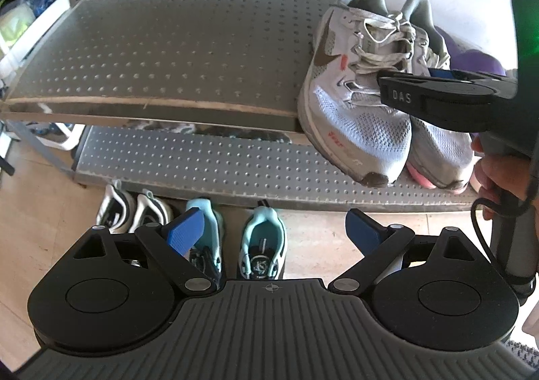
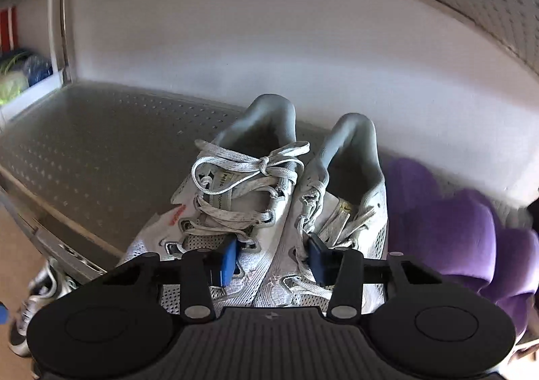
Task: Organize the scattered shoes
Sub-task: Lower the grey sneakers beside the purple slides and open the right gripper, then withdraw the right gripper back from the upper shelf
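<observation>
The perforated grey shoe rack (image 1: 168, 50) fills most of both views, yet its right end is cut off by the frame and partly screened by the right gripper (image 2: 271, 260) and the hand (image 1: 498, 174) that carries it, so what lies at that end is hard to read. On its upper shelf, well to the right, sits the pair of pale grey running shoes (image 1: 363, 117), side by side and touching, toes overhanging the front edge toward the cameras, heels near the white back wall (image 2: 235, 36). Just right of them is a soft purple thing (image 2: 454, 238), too shapeless and cropped to name. The lower shelf (image 1: 235, 164) shows only as a strip below the upper one, its back in shadow. On the wooden floor (image 1: 316, 232) in front of the rack stand a pair of teal shoes (image 1: 262, 245), heels toward the rack, partly covered by the left gripper (image 1: 274, 233), and left of them a white and dark pair (image 1: 131, 208) cut by that gripper's body. At far left a white side shelf (image 1: 20, 20) holds blurred blue and yellow-green items. The left gripper hangs over the floor with its jaws wide and nothing between them. The right gripper's jaws stand narrow over the laced tops of the grey pair, the inner edges of both shoes between the blue pads (image 2: 227, 260); whether the pads press on them I cannot tell.
</observation>
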{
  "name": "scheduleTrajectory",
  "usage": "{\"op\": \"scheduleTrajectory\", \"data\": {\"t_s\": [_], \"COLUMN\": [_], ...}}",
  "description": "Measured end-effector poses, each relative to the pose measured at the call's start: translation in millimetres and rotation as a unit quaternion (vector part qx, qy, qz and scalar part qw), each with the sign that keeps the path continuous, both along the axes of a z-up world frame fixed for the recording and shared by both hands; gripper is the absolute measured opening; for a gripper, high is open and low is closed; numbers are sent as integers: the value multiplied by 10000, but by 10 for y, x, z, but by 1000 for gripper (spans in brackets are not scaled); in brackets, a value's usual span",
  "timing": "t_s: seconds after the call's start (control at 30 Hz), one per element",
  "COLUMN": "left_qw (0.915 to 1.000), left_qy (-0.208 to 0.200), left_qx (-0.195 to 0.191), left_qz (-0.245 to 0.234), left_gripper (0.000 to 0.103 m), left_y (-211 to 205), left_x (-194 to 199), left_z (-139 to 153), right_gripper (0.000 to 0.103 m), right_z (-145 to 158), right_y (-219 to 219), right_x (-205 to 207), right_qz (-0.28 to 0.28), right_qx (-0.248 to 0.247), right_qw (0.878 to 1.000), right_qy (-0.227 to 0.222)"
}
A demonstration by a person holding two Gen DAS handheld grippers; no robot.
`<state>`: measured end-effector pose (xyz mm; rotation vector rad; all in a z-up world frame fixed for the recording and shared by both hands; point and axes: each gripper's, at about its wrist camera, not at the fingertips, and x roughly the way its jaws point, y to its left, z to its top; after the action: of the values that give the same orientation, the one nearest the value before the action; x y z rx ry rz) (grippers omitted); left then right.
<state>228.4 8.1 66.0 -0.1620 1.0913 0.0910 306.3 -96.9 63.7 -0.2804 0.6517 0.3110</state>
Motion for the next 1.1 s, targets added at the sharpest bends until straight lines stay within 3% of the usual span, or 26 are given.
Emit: {"op": "scheduleTrajectory", "data": {"t_s": [0.37,0.57,0.67,0.8,1.0,1.1], "left_qw": [9999,9997,9997,9997,9994,9983], "left_qy": [86,111,122,124,11,-210], "left_qx": [-6,-16,39,141,340,466], "left_qz": [138,215,197,158,-24,-273], "left_gripper": [95,95,95,95,95,95], "left_y": [166,324,373,394,316,248], "left_x": [-21,-16,-19,-9,-85,-230], "left_z": [-63,-94,-112,-128,-97,-59], "right_gripper": [44,45,51,67,80,88], "right_z": [-105,-150,-164,-16,399,609], "right_y": [137,95,92,0,-236,-432], "right_x": [388,529,514,387,-135,-482], "right_qz": [-506,-465,-363,-273,-143,-381], "right_qx": [69,-32,-86,88,265,525], "right_qw": [9978,9967,9964,9977,9989,9977], "right_qy": [-426,-657,-759,-616,-348,-208]}}
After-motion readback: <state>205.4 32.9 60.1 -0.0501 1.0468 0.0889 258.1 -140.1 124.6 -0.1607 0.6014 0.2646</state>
